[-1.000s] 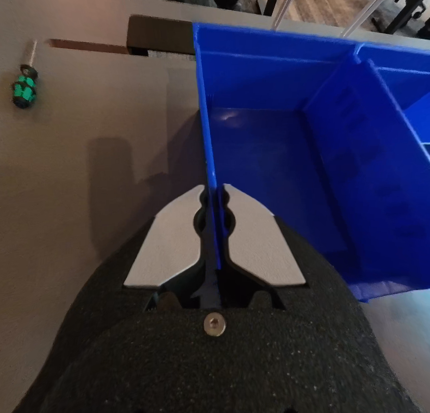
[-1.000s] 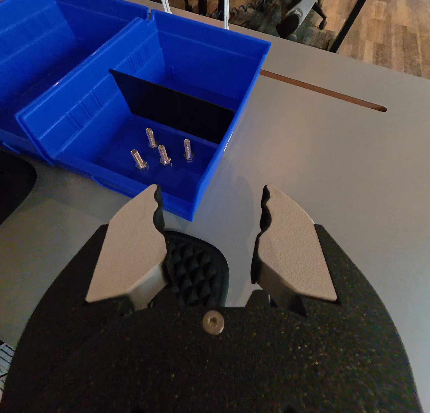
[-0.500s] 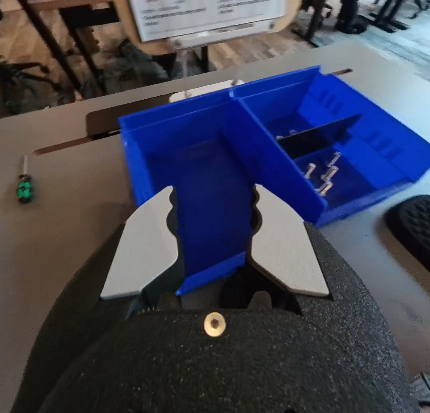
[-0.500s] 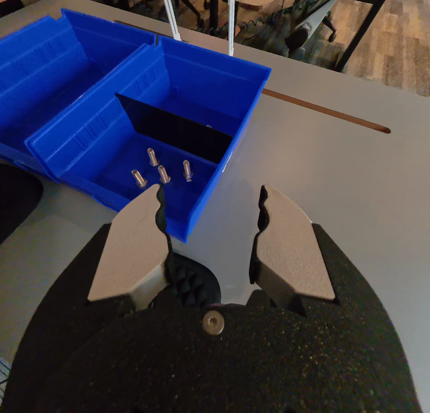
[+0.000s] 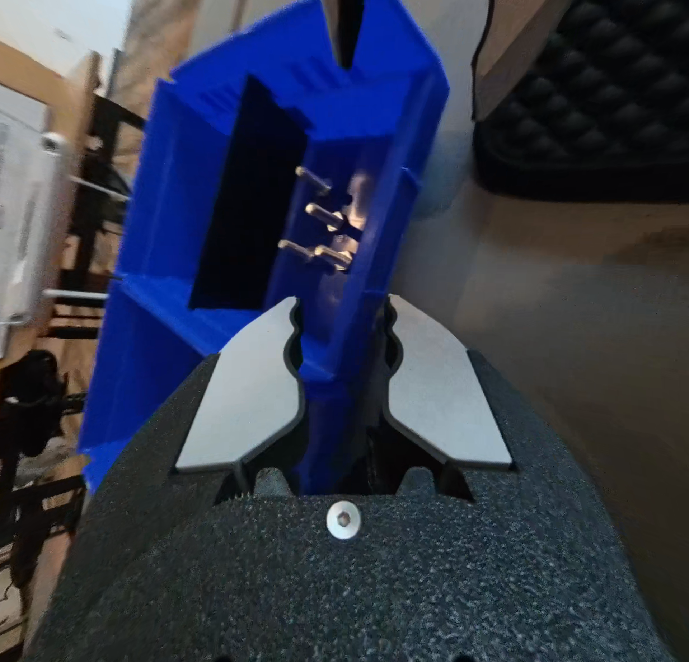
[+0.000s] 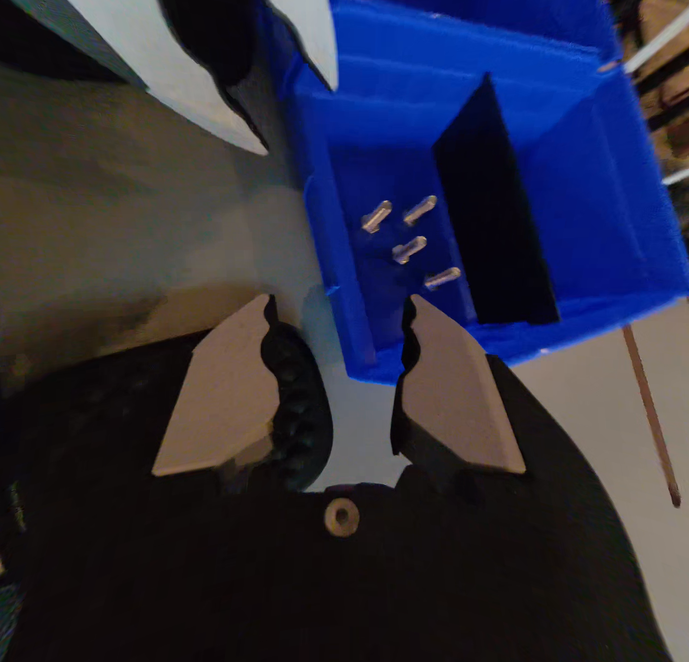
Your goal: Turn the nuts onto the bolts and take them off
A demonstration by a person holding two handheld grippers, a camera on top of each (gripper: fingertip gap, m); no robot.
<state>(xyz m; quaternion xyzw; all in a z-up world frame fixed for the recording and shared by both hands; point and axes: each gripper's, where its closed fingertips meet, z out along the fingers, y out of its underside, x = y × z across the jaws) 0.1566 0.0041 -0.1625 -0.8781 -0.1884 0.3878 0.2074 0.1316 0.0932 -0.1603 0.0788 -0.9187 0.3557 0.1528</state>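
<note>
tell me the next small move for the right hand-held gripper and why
Probably dip the right hand-held gripper forward into the bin's near compartment and close on one bolt. Its jaws are open and empty, and four bolts stand there in front of the black divider. The view is blurred.

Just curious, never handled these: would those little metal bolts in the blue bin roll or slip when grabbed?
Probably. The bolts have round, shiny shafts, so they may slip or roll. The blue bin walls and black divider should contain them.
</note>
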